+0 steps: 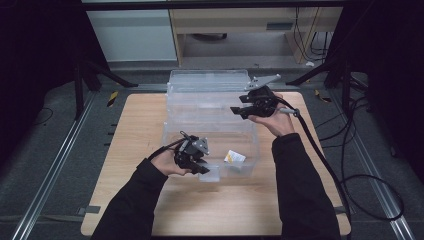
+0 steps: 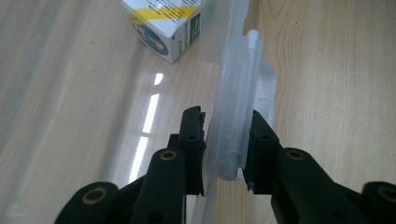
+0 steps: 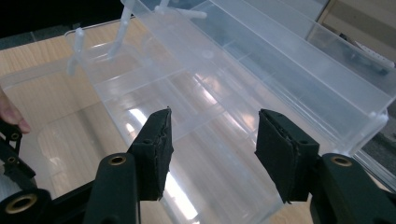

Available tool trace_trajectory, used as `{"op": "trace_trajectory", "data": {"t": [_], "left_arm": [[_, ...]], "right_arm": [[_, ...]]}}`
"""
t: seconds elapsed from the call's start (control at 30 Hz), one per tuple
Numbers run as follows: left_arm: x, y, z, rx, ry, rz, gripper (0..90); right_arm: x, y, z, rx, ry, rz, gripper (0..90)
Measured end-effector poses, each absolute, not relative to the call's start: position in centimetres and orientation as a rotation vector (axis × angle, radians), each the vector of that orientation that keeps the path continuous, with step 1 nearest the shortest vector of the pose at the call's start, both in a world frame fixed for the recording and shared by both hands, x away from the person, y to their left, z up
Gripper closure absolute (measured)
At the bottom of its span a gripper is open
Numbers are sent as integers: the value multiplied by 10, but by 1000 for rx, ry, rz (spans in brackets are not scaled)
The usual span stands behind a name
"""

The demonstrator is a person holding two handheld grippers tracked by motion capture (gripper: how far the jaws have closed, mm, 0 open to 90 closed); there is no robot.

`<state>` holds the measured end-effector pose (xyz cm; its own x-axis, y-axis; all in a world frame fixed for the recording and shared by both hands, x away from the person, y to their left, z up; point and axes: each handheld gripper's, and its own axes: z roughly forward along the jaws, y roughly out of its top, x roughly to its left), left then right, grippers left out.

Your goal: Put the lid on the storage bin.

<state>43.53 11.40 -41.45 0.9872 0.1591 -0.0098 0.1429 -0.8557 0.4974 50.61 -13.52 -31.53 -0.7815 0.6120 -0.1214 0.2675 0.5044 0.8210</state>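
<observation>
A clear plastic box (image 1: 252,142) stands open on the wooden table, with its tiered clear trays (image 1: 210,102) swung up and back behind it. A small white carton with a yellow stripe (image 1: 234,157) lies on the box's floor (image 2: 163,28). My left gripper (image 1: 204,167) is shut on the box's front wall by its latch (image 2: 233,116), one jaw inside and one outside. My right gripper (image 1: 239,111) hovers at the right end of the raised trays. It is open (image 3: 212,140) with nothing between its jaws, above a clear tray (image 3: 224,93).
The wooden table (image 1: 150,200) has bare room to the left and in front of the box. A black frame post (image 1: 79,85) stands at the back left. Cables (image 1: 360,185) trail over the floor at the right, beyond the table's edge.
</observation>
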Motion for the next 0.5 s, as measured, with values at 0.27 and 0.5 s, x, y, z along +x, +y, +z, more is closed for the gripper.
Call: {"op": "trace_trajectory", "data": {"t": [0.27, 0.5], "left_arm": [[435, 114, -415, 2606, 203, 42, 716], [435, 114, -415, 2609, 196, 44, 715]], "right_arm": [[519, -116, -309, 674, 2395, 1161, 475], [538, -101, -307, 629, 2438, 1139, 533]]}}
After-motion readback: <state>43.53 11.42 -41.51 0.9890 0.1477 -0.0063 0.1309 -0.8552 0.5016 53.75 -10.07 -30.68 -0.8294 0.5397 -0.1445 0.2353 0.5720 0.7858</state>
